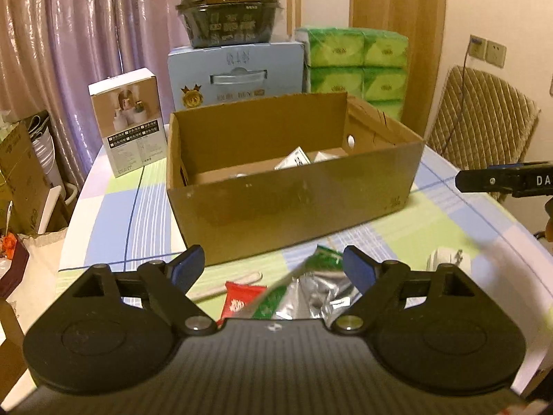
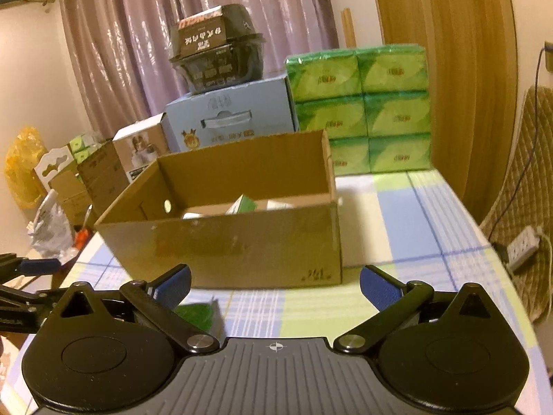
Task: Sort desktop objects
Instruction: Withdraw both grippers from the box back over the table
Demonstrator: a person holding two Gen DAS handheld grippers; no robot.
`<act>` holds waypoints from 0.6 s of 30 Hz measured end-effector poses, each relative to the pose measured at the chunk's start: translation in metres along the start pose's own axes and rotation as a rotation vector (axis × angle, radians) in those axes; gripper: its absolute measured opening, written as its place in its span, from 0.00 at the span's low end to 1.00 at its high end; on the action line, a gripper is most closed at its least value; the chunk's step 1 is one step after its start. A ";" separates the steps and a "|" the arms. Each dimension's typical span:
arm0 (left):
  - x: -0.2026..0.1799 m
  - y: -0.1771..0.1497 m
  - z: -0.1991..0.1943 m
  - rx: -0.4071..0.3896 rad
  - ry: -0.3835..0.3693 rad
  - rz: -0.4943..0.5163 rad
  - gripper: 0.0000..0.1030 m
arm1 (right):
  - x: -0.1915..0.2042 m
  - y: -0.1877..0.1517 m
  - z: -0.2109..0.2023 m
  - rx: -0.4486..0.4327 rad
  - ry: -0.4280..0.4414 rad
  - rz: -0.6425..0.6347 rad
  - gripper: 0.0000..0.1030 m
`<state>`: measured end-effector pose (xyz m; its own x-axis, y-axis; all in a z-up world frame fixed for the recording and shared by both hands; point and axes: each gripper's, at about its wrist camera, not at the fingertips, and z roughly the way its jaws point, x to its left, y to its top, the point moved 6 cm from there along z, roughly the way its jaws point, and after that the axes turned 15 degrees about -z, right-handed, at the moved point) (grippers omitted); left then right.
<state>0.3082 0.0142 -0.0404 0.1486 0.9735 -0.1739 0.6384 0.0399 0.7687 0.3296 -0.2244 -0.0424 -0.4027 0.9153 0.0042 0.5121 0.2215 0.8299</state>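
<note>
Both grippers wide, empty: left gripper (image 1: 273,263) over packets (image 1: 304,290); right gripper (image 2: 274,282) idle. Pick-up step. Next likely: close on one, carry to box (image 1: 293,186).

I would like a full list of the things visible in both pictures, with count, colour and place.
cardboard box: 1, brown, table centre, open
white packets: several, inside box
tissue packs: stack, green, behind box
blue carton: 1, behind box
black bowl: 1, on blue carton
white carton: 1, left of box
red sachet: 1, before box
green-silver sachet: 1, beside red sachet
left tongs: open
right tongs: open
</note>
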 end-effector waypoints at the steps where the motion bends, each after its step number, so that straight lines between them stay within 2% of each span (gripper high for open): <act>1: -0.001 -0.002 -0.001 0.005 0.000 0.003 0.82 | 0.001 -0.003 -0.002 0.004 0.001 -0.002 0.98; 18: -0.015 -0.027 -0.008 0.060 -0.009 0.056 0.87 | -0.014 -0.025 -0.013 0.053 -0.059 -0.038 0.98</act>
<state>0.2828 0.0001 -0.0537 0.1916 0.9718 -0.1378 0.6733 -0.0281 0.7388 0.3120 -0.2470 -0.0559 -0.3777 0.9240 -0.0606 0.5372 0.2719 0.7984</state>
